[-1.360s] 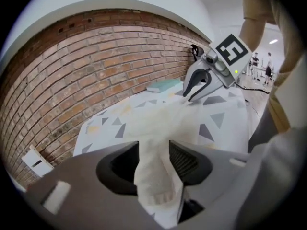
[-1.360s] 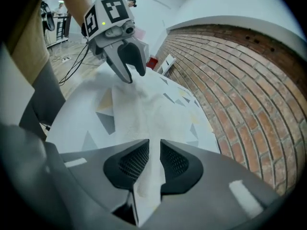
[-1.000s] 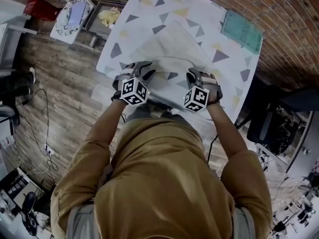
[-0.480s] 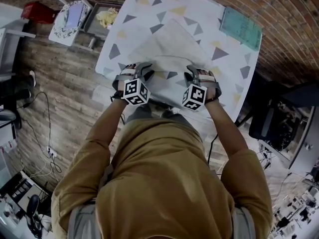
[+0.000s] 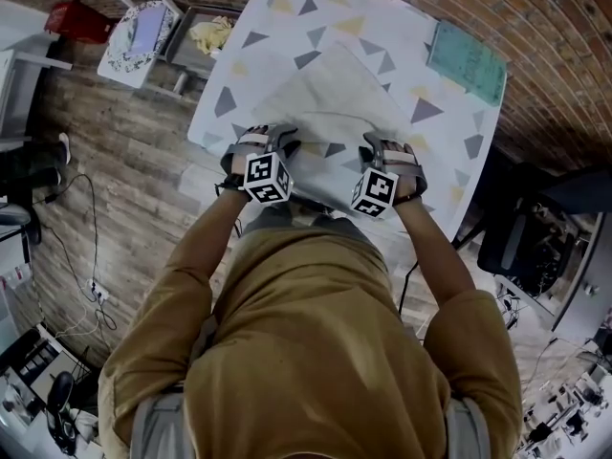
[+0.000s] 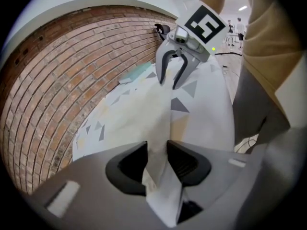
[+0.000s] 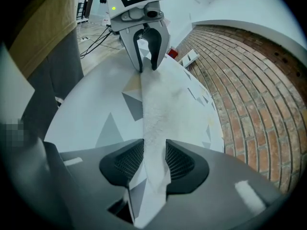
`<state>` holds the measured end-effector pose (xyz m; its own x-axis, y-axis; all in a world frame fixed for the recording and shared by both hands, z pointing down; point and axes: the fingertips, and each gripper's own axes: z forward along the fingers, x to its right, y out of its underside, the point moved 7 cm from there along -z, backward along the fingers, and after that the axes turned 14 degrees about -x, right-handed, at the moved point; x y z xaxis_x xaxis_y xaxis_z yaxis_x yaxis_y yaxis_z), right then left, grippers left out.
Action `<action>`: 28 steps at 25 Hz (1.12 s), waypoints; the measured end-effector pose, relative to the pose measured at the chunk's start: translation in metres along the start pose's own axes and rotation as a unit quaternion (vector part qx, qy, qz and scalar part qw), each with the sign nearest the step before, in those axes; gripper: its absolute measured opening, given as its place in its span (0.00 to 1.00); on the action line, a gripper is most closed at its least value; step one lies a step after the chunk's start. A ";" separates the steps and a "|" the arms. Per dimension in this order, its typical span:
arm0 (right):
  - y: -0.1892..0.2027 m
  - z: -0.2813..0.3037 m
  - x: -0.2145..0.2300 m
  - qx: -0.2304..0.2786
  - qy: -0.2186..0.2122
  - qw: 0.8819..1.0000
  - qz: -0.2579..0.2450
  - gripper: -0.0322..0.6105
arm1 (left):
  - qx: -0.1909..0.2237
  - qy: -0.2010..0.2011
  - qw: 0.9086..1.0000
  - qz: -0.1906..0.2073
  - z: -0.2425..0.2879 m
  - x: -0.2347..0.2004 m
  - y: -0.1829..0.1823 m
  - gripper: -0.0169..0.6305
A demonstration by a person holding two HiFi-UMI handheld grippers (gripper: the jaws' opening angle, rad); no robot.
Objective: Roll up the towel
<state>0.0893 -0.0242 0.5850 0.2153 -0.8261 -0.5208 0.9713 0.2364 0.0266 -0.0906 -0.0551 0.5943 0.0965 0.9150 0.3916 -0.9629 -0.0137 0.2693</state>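
Left gripper (image 5: 279, 136) and right gripper (image 5: 374, 144) both pinch the towel (image 5: 330, 98) by its 6 o'clock edge. Loads of bare table (image 5: 287, 22) toward 12.

The table (image 5: 251, 73) has a white top printed with grey and pale yellow triangles, and it stands on a floor of wooden planks. A white towel (image 5: 325, 89) lies spread flat on the middle of the top, turned at an angle to the table's sides. Its near edge is raised off the surface in a long ridge. A flat green mat (image 5: 464, 60) lies at the far right corner, well apart from the towel.
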 end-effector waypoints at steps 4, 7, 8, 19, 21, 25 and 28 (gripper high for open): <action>0.000 0.001 0.003 -0.003 0.000 1.000 0.004 0.24 | -0.004 0.006 1.000 0.010 0.002 0.000 0.000 0.32; -0.001 0.000 0.003 -0.003 0.003 1.000 0.007 0.24 | -0.002 0.012 1.000 0.011 0.002 -0.001 0.002 0.30; -0.001 0.000 0.003 -0.004 0.003 1.000 0.009 0.24 | 0.000 0.014 1.000 0.010 0.002 -0.001 0.002 0.30; 0.002 0.000 -0.005 -0.016 -0.007 0.999 0.028 0.11 | 0.009 0.024 1.000 -0.013 -0.002 0.001 0.004 0.20; 0.002 -0.004 -0.005 -0.011 -0.008 0.999 0.033 0.10 | 0.011 0.024 1.000 -0.017 -0.006 0.000 0.004 0.19; 0.002 -0.016 -0.003 -0.001 -0.005 0.999 0.050 0.10 | 0.018 0.029 0.999 -0.034 -0.017 0.000 0.004 0.18; 0.003 -0.025 -0.002 0.003 -0.012 0.998 0.064 0.10 | 0.028 0.036 0.998 -0.047 -0.027 0.000 0.003 0.18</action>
<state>0.0892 -0.0092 0.5648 0.3407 -0.8013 -0.4918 0.9359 0.3386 0.0968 -0.1007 -0.0446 0.5713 0.1666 0.9396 0.2991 -0.9348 0.0540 0.3511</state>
